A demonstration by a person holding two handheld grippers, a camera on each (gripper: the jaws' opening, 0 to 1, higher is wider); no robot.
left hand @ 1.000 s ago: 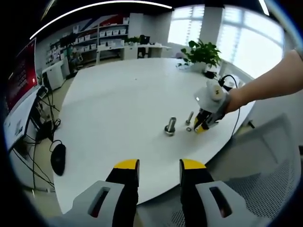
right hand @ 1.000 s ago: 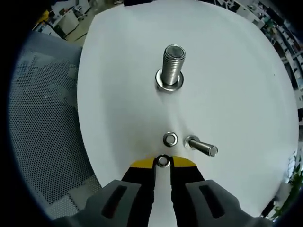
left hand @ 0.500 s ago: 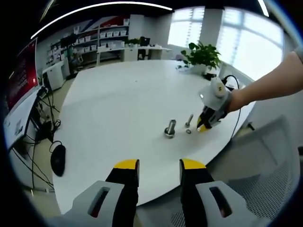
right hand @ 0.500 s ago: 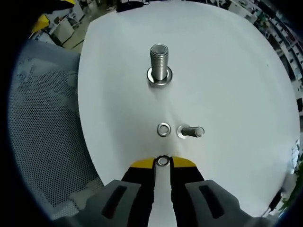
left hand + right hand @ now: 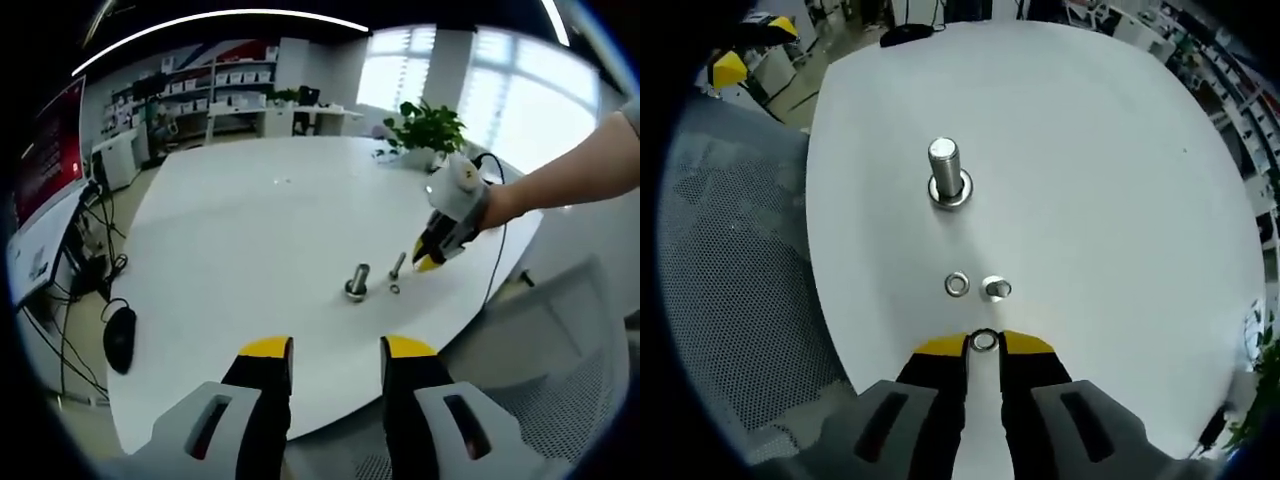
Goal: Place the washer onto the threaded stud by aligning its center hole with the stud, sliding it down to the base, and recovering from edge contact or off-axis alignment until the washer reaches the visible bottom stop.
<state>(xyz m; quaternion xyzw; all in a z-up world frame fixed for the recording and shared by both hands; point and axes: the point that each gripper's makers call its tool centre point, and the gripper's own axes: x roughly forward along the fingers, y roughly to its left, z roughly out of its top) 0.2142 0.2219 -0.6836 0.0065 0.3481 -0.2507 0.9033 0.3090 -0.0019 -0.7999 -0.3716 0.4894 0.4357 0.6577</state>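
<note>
A thick threaded stud (image 5: 947, 175) stands upright on its wide base on the white table (image 5: 1100, 180). My right gripper (image 5: 985, 343) hangs above the table, shut on a small metal washer (image 5: 985, 342) held at its yellow fingertips. Below it lie a loose washer (image 5: 957, 284) and a smaller bolt (image 5: 996, 289). In the left gripper view the stud (image 5: 357, 281), the bolt (image 5: 398, 265) and the loose washer (image 5: 394, 289) sit near the table's right edge, with the right gripper (image 5: 424, 263) above them. My left gripper (image 5: 335, 352) is open, well short of the table.
A grey mesh chair (image 5: 730, 300) stands beside the table edge. A potted plant (image 5: 428, 125) sits at the table's far side. A black mouse (image 5: 119, 339) and cables lie on the floor at left. Shelves (image 5: 200, 95) line the back wall.
My right gripper has risen from the table with the washer, so the stud, bolt and loose washer look smaller and farther. The left gripper has not moved.
</note>
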